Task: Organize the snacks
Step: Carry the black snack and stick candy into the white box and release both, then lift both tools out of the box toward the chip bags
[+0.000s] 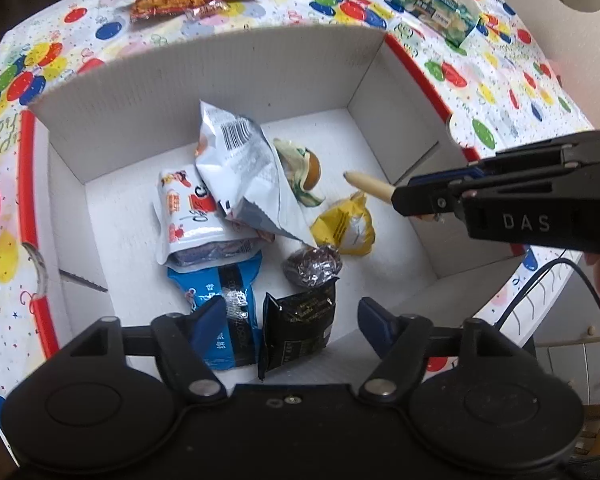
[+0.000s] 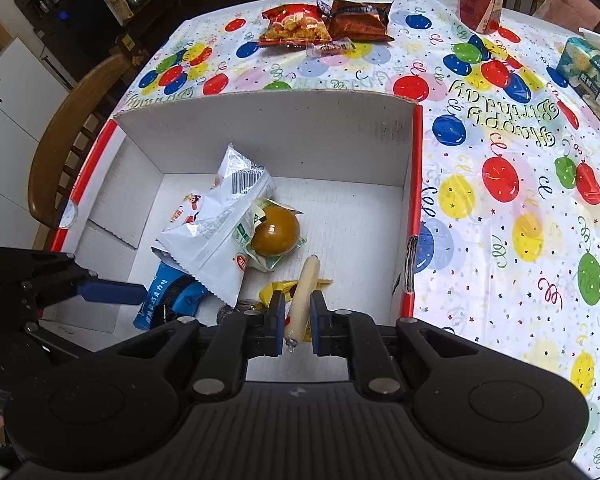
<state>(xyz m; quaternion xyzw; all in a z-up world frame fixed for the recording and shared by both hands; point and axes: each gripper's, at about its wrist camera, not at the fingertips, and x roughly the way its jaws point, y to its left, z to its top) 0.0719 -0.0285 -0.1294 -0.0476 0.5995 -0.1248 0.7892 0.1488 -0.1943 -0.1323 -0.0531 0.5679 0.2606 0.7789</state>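
While the left hand-held gripper (image 1: 290, 322) hangs spread over packets at lower centre, the right hand-held gripper (image 2: 296, 320) pinches a sausage stick (image 2: 302, 296) by one end, its length pointing forward above the box (image 2: 268, 132) floor.

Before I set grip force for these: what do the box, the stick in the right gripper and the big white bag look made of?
Box: white corrugated cardboard, matte; fluting lines show on its walls.
Stick in the right gripper: pale sausage-like snack in smooth glossy film, probably plastic, with a small clip at its end.
White bag: thin crinkled plastic or foil film, shiny, with a serrated edge.
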